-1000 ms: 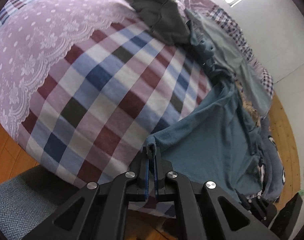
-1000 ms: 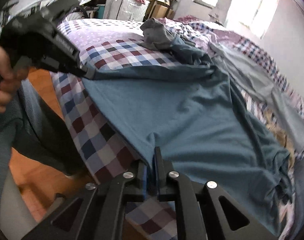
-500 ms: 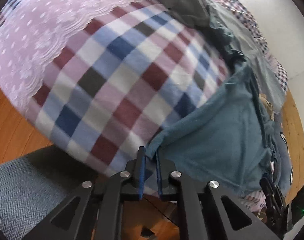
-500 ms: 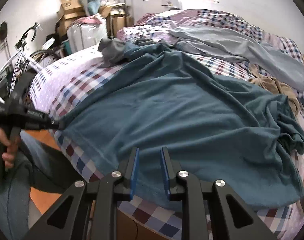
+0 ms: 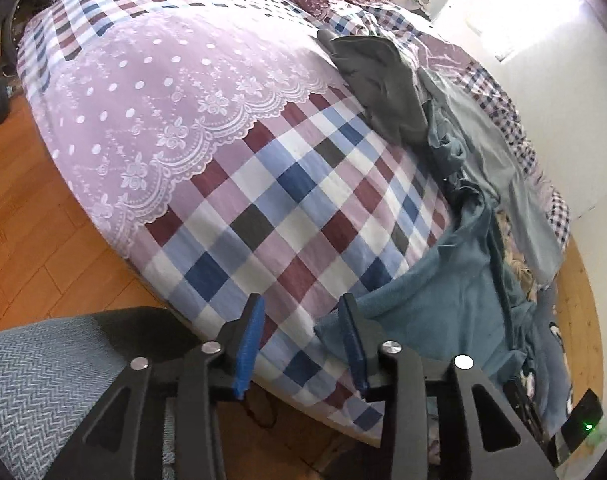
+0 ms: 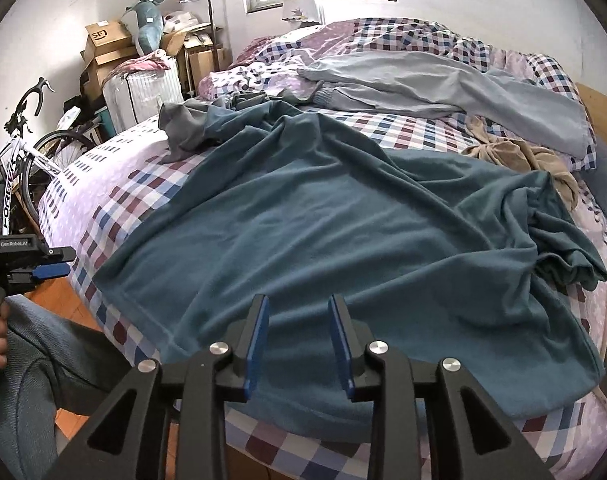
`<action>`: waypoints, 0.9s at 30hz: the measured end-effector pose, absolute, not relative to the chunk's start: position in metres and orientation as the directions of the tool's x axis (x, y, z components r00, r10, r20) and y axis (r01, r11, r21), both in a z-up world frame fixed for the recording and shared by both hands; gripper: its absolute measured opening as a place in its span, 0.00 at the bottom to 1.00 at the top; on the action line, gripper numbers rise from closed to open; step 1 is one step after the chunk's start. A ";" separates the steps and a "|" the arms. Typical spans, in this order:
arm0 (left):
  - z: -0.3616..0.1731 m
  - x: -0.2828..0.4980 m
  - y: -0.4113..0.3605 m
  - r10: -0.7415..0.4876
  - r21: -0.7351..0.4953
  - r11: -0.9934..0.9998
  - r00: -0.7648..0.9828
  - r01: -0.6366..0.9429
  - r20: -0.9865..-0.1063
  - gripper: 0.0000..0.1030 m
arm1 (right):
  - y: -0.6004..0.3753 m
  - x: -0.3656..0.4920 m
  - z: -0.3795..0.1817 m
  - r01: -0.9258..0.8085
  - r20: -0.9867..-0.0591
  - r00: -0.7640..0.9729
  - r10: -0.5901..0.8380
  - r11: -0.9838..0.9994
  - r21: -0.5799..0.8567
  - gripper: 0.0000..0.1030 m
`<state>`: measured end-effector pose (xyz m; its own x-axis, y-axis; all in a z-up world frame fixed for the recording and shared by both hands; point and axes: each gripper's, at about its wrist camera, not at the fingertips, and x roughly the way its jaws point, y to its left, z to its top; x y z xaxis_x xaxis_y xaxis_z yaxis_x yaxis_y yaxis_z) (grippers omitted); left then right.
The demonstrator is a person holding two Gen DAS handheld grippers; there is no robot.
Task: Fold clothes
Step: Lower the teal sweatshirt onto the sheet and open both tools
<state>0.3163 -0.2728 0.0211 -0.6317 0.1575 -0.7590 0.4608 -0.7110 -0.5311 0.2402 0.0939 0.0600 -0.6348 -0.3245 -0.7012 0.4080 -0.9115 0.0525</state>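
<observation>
Both tools, left (image 5: 301,322) and right (image 6: 299,322), wide open, empty, over teal garment (image 6: 343,232).

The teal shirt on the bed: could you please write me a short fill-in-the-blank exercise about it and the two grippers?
1. The teal shirt lies spread on the ____ bedsheet.
2. The left gripper is ____.
3. The right gripper holds ____.
4. Beyond the shirt lie light ____ trousers.

Missing words: checked; open; nothing; grey
</observation>
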 end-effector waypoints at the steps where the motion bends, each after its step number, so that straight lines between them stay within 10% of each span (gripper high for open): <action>1: 0.020 0.314 -0.271 0.172 -0.547 -0.708 -0.642 0.447 -0.747 0.42 | 0.093 0.240 0.060 0.410 -0.700 -0.634 -0.327 -0.911 0.055 0.32; 18: 0.024 0.261 -0.172 0.341 -0.505 -0.852 -0.586 0.137 -0.735 0.54 | 0.116 0.243 0.052 0.353 -0.708 -0.658 -0.259 -0.935 0.014 0.39; 27: 0.020 0.243 -0.134 0.421 -0.531 -0.846 -0.543 0.054 -0.726 0.54 | 0.210 0.251 0.078 0.046 -0.638 -0.769 -0.050 -0.999 0.022 0.46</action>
